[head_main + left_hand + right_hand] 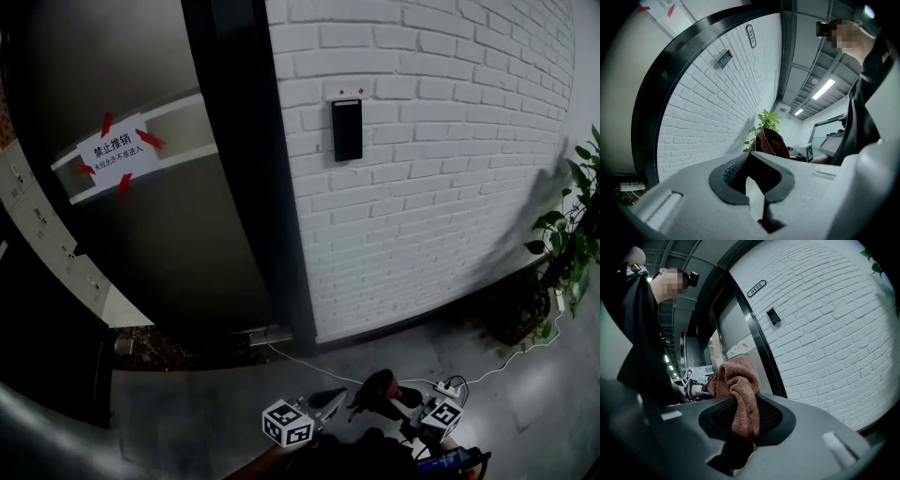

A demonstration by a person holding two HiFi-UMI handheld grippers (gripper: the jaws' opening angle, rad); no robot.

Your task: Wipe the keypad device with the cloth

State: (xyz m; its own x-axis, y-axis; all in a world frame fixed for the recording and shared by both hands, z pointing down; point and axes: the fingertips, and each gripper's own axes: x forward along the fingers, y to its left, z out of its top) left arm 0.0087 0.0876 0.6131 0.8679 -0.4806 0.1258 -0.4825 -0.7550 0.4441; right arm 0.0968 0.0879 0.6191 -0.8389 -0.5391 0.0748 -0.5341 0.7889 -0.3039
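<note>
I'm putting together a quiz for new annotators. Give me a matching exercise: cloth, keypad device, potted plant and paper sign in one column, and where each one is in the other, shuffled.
Things:
1. cloth
2. keypad device
3. potted plant
4. paper sign

Places:
A. stuck with red tape on the door
B. standing on the floor beside the wall's foot
C. clamped in the right tongs
D. mounted on the white brick wall

Pairs: 1-C, 2-D, 3-B, 4-A

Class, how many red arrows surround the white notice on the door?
4, all around the white notice: a red arrow at its top, another at its right, one at its left, one at its bottom. None looks hidden.
</note>
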